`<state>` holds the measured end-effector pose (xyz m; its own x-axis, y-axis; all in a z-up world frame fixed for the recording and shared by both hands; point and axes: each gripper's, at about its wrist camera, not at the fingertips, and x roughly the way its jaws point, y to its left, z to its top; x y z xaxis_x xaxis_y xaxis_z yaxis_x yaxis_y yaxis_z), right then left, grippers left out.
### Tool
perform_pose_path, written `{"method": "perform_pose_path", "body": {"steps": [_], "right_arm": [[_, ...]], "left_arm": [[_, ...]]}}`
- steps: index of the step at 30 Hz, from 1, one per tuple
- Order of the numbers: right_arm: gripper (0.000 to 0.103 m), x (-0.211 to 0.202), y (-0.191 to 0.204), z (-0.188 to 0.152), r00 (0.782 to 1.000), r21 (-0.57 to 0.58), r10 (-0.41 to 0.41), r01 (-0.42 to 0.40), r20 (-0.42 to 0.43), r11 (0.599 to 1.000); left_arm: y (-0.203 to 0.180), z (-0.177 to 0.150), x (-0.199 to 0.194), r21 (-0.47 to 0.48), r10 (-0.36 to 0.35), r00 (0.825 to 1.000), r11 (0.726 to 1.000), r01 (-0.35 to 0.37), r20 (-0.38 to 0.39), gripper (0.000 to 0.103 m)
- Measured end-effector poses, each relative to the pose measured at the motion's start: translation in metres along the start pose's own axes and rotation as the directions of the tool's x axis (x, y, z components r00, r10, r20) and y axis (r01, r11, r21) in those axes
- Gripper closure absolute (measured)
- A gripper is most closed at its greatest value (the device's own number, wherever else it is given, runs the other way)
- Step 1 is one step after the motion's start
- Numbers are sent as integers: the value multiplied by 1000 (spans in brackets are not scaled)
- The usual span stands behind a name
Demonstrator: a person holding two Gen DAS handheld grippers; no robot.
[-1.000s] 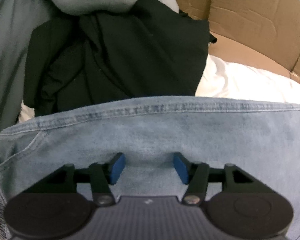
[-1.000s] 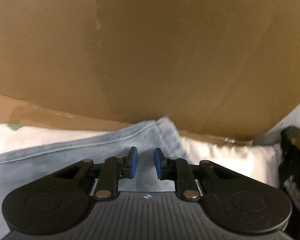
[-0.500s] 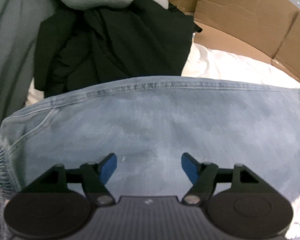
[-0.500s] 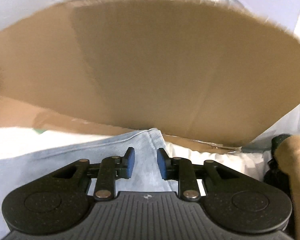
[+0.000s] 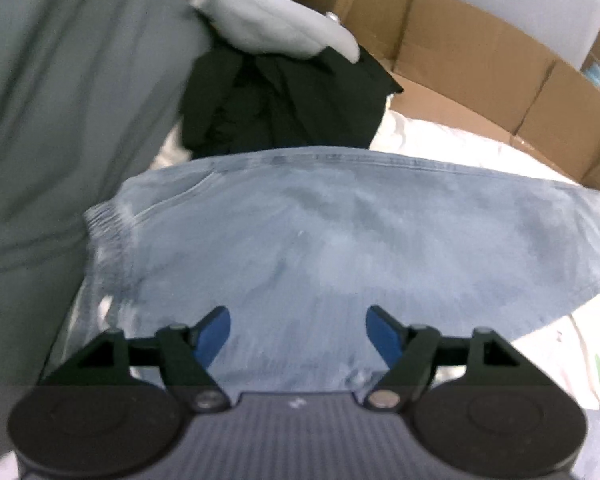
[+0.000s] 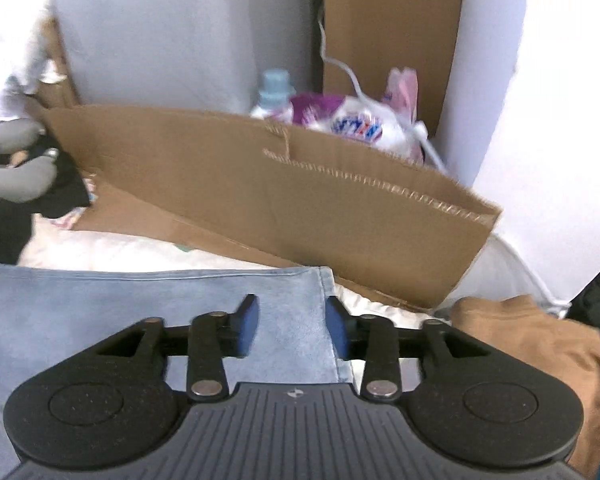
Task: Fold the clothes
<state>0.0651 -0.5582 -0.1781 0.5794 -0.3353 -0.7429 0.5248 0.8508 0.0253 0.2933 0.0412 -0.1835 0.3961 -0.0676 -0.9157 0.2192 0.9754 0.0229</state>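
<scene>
A light blue denim garment [image 5: 340, 240] lies flat on a white bed sheet [image 5: 460, 140]. Its elastic waistband is at the left. My left gripper [image 5: 298, 334] is open and empty, raised above the denim near its near edge. In the right wrist view the same denim [image 6: 140, 300] ends in a corner [image 6: 324, 276]. My right gripper [image 6: 291, 326] is open, above that corner, holding nothing.
A black garment [image 5: 284, 100] and a grey one [image 5: 268, 28] are piled behind the denim. A grey-green cloth [image 5: 60, 120] hangs at the left. Cardboard walls [image 6: 280, 200] stand along the far side. A tan garment [image 6: 540, 340] lies at the right. Detergent bottles [image 6: 340, 120] stand behind the cardboard.
Both grippers have opened wider and pulled back and up from the denim. The right gripper let go of the denim corner. The denim now lies flat.
</scene>
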Motion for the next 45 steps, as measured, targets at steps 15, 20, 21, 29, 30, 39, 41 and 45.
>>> {"method": "perform_pose_path", "body": {"steps": [15,20,21,29,30,39,41,45], "right_arm": [[49,-183,8,-45,986,-82,123,-114,113,990],[39,-230,13,-67,974,-97,143,-128,173,987],[38,-238,14,-70,972,-98,147,-131,183,987],[37,-295,11,-91,968,-89,137,-121,210,989],[37,-301,10,-94,968,-76,136,-123,212,990],[28,-346,8,-148,973,-35,120,-115,197,993],[28,-354,6,-160,974,-5,116,-117,196,993],[27,-370,1,-183,976,38,90,-99,198,994]], "left_arm": [[-5,-62,-113,45,74,990,996,-80,116,19],[-10,-82,-149,50,87,983,994,-96,161,17],[-10,-84,-154,47,96,981,993,-105,167,17],[3,-100,-188,-32,127,973,992,-123,192,16],[5,-103,-191,-43,126,972,992,-120,197,16],[32,-131,-202,-147,124,977,984,-99,176,16],[38,-137,-205,-169,115,978,982,-86,174,16],[51,-147,-209,-225,104,981,972,-66,163,16]]}}
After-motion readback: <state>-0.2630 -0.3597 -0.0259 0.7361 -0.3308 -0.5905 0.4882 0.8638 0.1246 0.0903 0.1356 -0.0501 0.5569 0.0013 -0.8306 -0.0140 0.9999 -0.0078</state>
